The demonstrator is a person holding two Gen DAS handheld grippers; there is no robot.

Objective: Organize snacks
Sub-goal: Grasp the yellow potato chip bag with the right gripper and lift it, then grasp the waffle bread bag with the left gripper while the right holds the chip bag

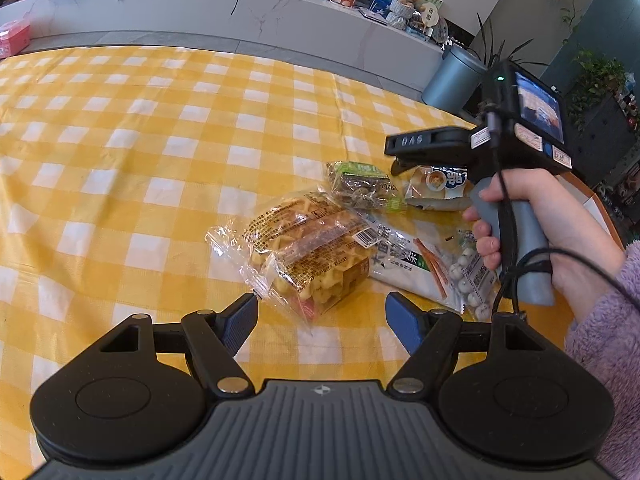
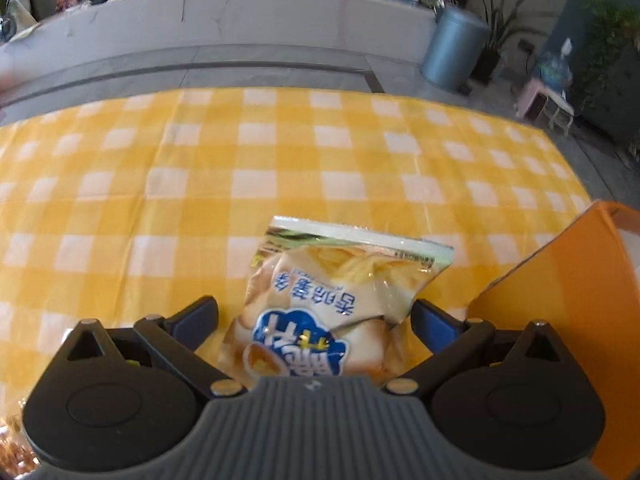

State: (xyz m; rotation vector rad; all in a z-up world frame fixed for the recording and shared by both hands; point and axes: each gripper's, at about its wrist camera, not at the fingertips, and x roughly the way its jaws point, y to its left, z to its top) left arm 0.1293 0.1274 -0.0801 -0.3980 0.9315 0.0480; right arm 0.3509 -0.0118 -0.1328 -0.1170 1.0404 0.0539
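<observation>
the chip bag (image 2: 320, 312) lies between the wide-spread jaws of the right gripper (image 2: 316, 316), its pale cream front printed with a blue cloud logo and blue lettering, a silver sealed edge pointing away from the jaws; neither blue pad presses on it, so it is released on the yellow-and-white checked cloth of the counter (image 2: 200, 168). just right of the right jaw stands an orange box (image 2: 580, 280), its wall tilted up; what it holds is hidden. in the left wrist view the same chip bag (image 1: 438, 186) lies beyond and to the right of the left gripper (image 1: 322, 320), under the tip of the right gripper (image 1: 404, 152), which a hand (image 1: 532, 232) in a fuzzy lilac sleeve holds by its grey handle. straight ahead of the left jaws, close to them, sits a clear-wrapped waffle pack (image 1: 308, 248), golden with a barcode label. past it lies a small green-and-clear packet (image 1: 362, 184), and right of the waffles a long white-and-green packet (image 1: 404, 264) overlaps a clear packet of white balls (image 1: 468, 276). the left jaws stand apart, grasping nothing.
</observation>
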